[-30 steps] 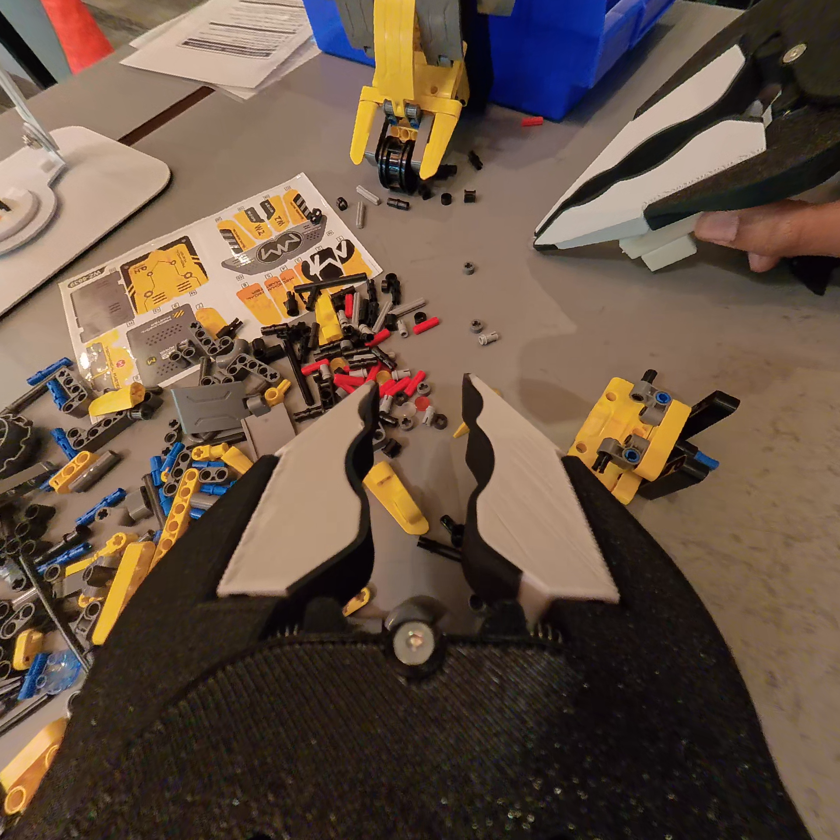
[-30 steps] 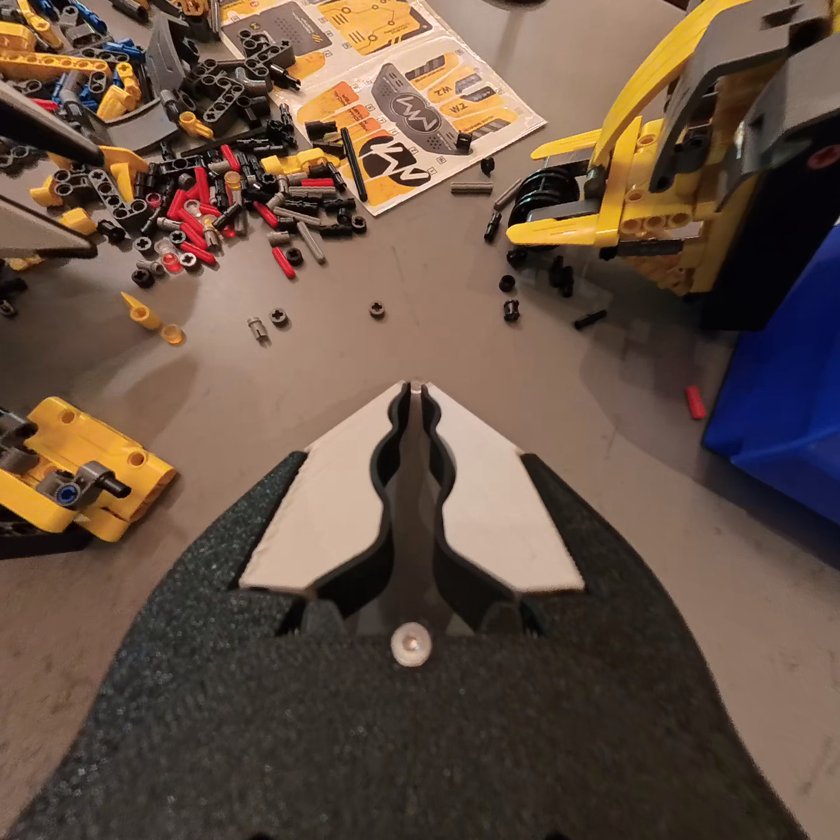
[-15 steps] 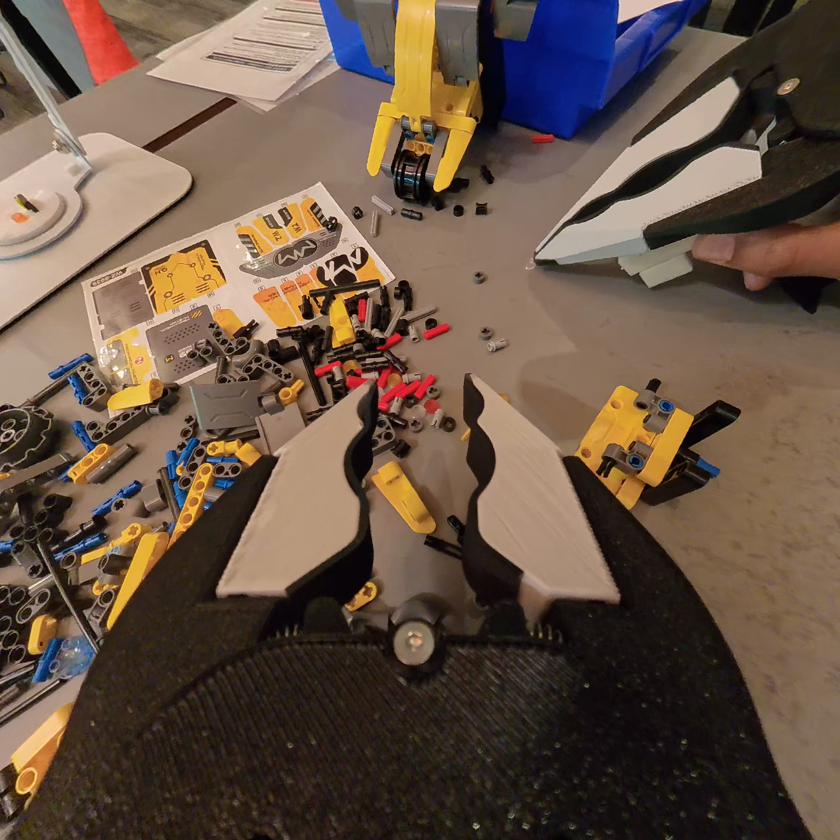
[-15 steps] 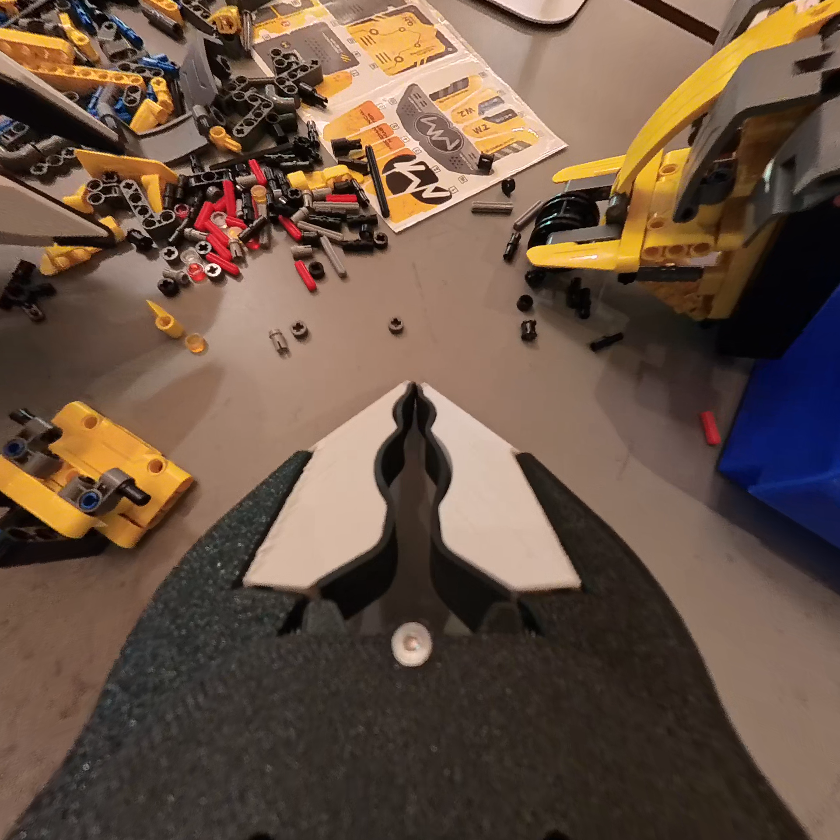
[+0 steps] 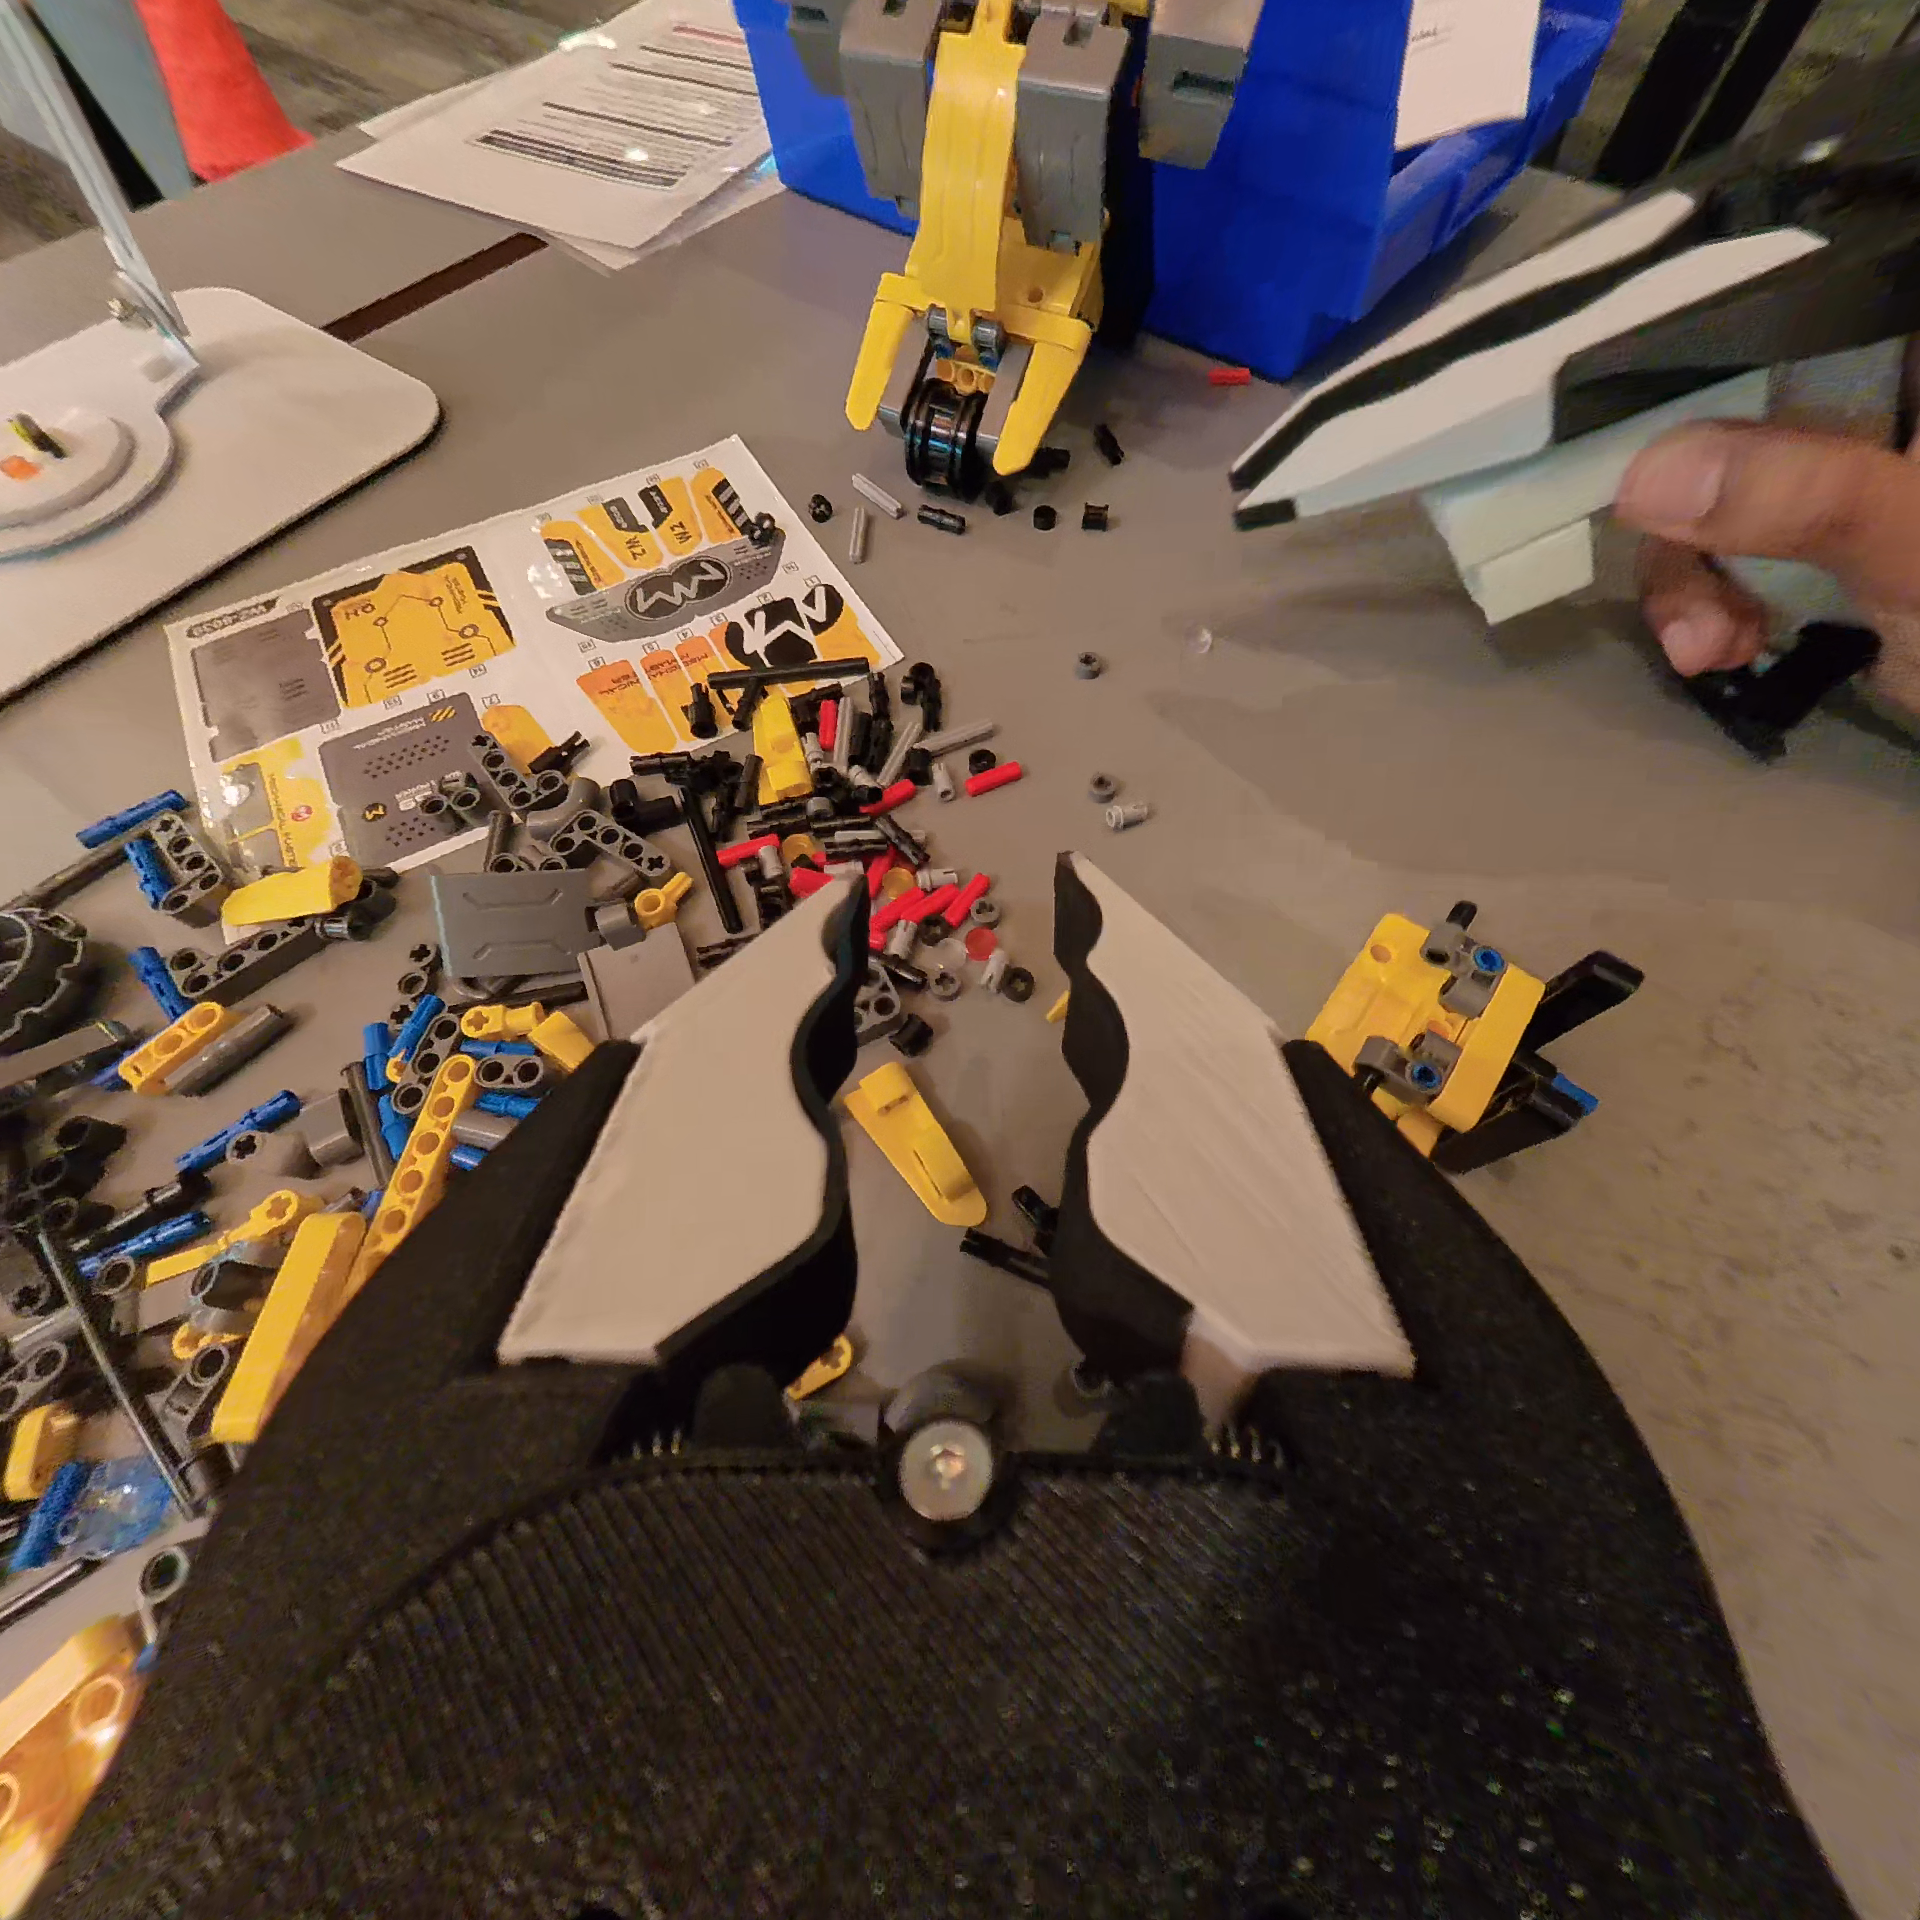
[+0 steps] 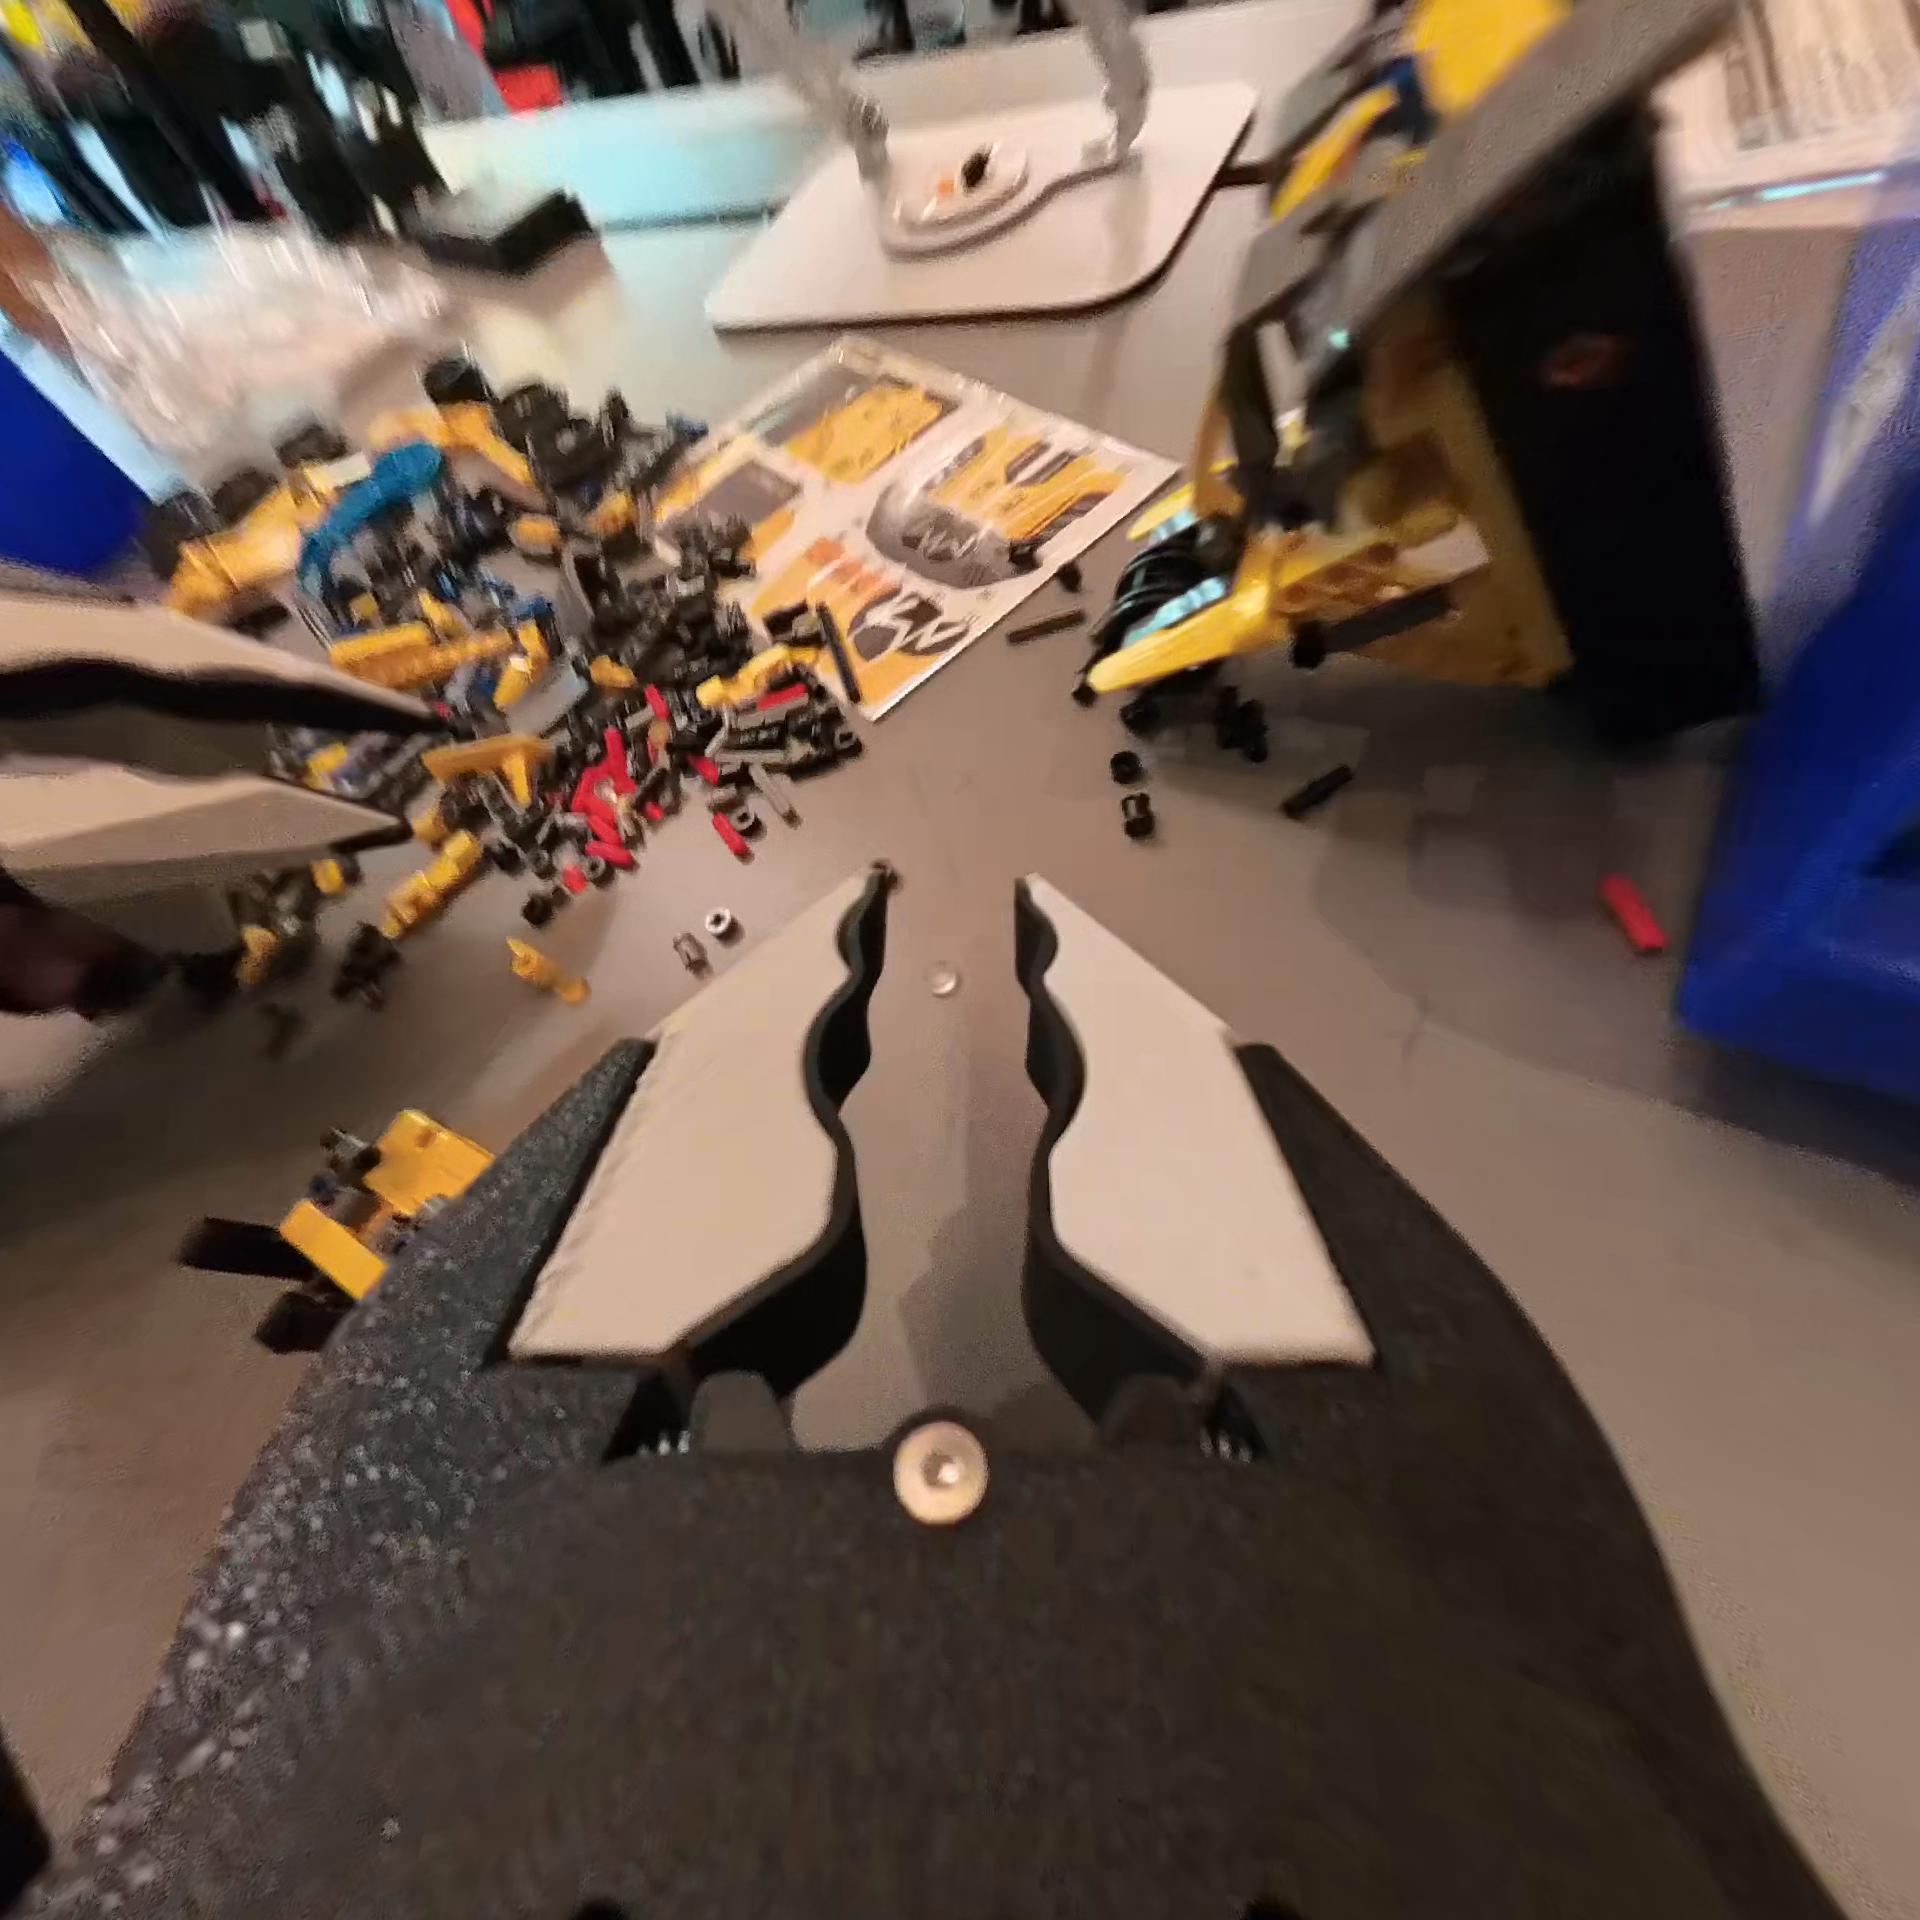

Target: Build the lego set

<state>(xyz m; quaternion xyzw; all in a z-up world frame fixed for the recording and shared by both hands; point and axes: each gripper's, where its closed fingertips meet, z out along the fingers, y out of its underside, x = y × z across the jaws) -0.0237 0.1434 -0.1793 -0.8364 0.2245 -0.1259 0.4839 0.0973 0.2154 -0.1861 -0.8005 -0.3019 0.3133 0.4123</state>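
Hovering over the gray table [image 5: 1558, 1351], the left gripper [image 5: 956, 883] has its jaws wide and holds nothing — a yellow curved piece [image 5: 914, 1143] lies flat just under the gap. It looks light, hard and slick; its long sides seem best to pinch. Beyond sits the pile of small pins [image 5: 883, 831]. The right gripper [image 6: 951, 883] is partly open, empty — a tiny clear round stud [image 6: 943, 979] lies between its fingers. Farther off stands the yellow model [image 5: 987, 260].

Loose parts [image 5: 831, 852] lie between sticker sheet [image 5: 499, 665] and small assembly [image 5: 1444, 1029].
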